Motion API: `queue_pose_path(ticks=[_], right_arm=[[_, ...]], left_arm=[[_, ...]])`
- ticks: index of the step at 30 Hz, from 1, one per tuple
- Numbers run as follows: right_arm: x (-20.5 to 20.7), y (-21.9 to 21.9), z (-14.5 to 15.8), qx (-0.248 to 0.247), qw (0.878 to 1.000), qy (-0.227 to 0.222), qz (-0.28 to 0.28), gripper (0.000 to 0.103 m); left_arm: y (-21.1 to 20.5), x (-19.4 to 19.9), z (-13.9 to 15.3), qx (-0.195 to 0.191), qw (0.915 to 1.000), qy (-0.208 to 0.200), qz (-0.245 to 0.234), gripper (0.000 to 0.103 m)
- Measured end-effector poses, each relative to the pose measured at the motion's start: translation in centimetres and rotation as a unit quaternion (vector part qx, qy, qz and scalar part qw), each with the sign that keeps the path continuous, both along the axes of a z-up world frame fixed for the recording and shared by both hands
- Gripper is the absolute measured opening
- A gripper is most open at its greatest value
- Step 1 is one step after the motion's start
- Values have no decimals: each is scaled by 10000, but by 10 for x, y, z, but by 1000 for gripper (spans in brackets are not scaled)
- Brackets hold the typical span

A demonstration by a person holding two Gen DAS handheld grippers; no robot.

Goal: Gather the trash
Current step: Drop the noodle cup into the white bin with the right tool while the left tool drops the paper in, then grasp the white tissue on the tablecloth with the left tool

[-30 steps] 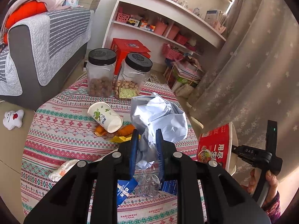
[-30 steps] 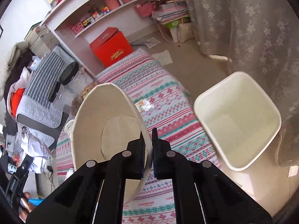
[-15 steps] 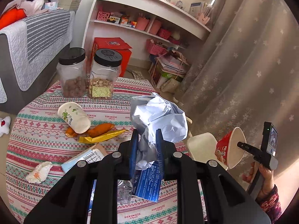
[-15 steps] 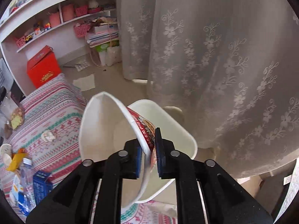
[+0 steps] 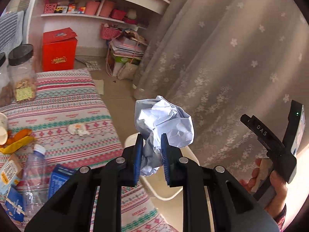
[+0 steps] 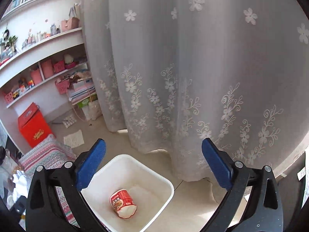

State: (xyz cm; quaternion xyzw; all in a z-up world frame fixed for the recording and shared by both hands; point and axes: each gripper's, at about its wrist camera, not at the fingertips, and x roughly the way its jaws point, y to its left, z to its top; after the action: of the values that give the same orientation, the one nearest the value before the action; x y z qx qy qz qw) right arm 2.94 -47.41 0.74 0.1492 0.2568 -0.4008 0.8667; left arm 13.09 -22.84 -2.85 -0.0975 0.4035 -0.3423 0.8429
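My left gripper [image 5: 151, 154] is shut on a crumpled ball of pale blue-white paper [image 5: 166, 123] and holds it in the air above the white trash bin [image 5: 166, 195], beside the table's right edge. My right gripper [image 6: 154, 154] is open and empty above the white bin [image 6: 164, 181]. A red instant-noodle cup [image 6: 122, 205] lies on its side at the bottom of the bin. The right gripper's handle [image 5: 270, 141] shows at the right of the left wrist view.
The patterned tablecloth [image 5: 63, 104] holds a tissue wad [image 5: 78, 129], an empty plastic bottle [image 5: 35, 172], blue boxes [image 5: 58, 181], orange and yellow scraps [image 5: 17, 139] and snack jars [image 5: 22, 73]. A lace curtain [image 6: 193, 77] hangs behind the bin. A red box [image 5: 58, 52] and shelves stand beyond.
My right gripper carried the noodle cup over the bin, opened and let it go; the cup now lies in the bin. My left gripper has swung right with the paper ball over the bin.
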Motion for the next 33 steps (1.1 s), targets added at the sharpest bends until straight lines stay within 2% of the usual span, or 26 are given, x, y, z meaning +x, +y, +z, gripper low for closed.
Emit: queue_pose_path(ticks=[5,11,12,14,15,17,19,22,25,28,31,33], right_arm=[[-14,-25,1,232,9991,-133,-324,95],[-27,-44,1,501,9965,-273,-606,96],[-28,-45,1,523,9963,-275,-619,96],[-28,-46,0,498,9964,-252,-638,96],[-28,-44,0,472,9965,-235,-641,96],[-28,-42,0,446,9968,-233,-616,96],[-26,-36,0,469,9972,-233,-538,96],[-15,-17,-3,457,9986,-100,-227,96],[0,15,-6,232,9994,119,217,96],[11,48,-8,74,9979,206,607,96],[22,82,-9,-30,9942,278,1036,96],[29,104,-12,4,9903,338,1347,96]], left_arm=[[-64,0,-4,-61,9993,144,-341,19],[-114,3,-20,-178,9972,511,-516,23],[-119,5,-22,-166,9967,591,-522,28],[-123,6,-24,-165,9959,725,-519,48],[-122,6,-22,-207,9957,753,-497,62],[-114,4,-17,-242,9964,672,-449,65],[-104,4,-12,-90,9977,574,-340,67],[-82,1,-5,143,9992,376,0,79],[-54,-3,3,438,9980,157,419,87],[-22,-5,6,744,9938,16,830,91],[12,-7,4,1203,9855,-99,1194,91],[39,-6,-3,1425,9801,-31,1381,92]])
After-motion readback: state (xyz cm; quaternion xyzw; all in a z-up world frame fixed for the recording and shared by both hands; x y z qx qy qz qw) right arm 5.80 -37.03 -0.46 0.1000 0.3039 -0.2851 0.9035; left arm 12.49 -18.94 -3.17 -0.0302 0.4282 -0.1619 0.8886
